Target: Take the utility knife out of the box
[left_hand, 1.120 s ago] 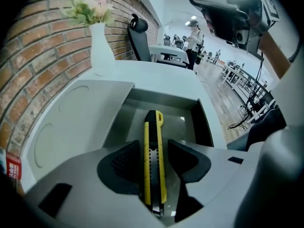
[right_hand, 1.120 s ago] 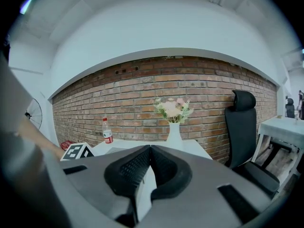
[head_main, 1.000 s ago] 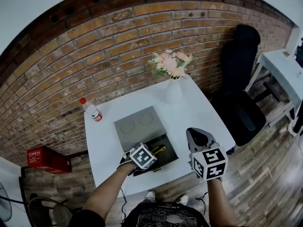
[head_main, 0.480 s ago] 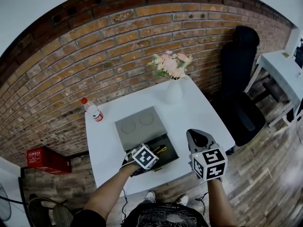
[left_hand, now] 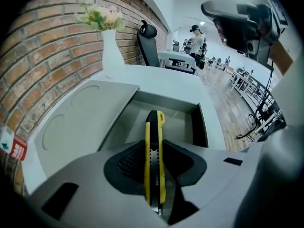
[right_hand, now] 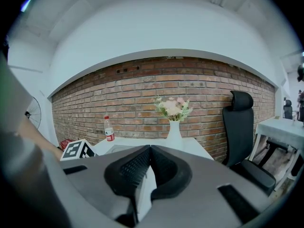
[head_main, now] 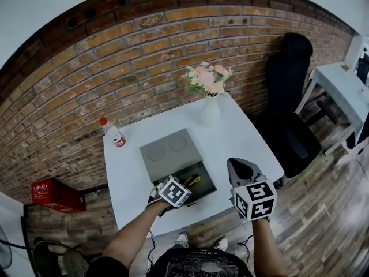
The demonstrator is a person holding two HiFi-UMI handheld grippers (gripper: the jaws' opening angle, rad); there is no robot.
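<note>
White table, open grey box on its near half, right gripper pressed together, empty, by table's near right corner, left gripper jaws just closed, pinching yellow utility knife over box tray

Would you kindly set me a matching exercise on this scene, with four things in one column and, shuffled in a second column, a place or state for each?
Things:
1. utility knife
2. vase of flowers
3. bottle
4. right gripper

Places or states:
A. shut, nothing between its jaws
B. at the far right corner of the table
C. clamped between the jaws of the left gripper
D. red-capped, at the table's far left corner

Pairs: 1-C, 2-B, 3-D, 4-A
</note>
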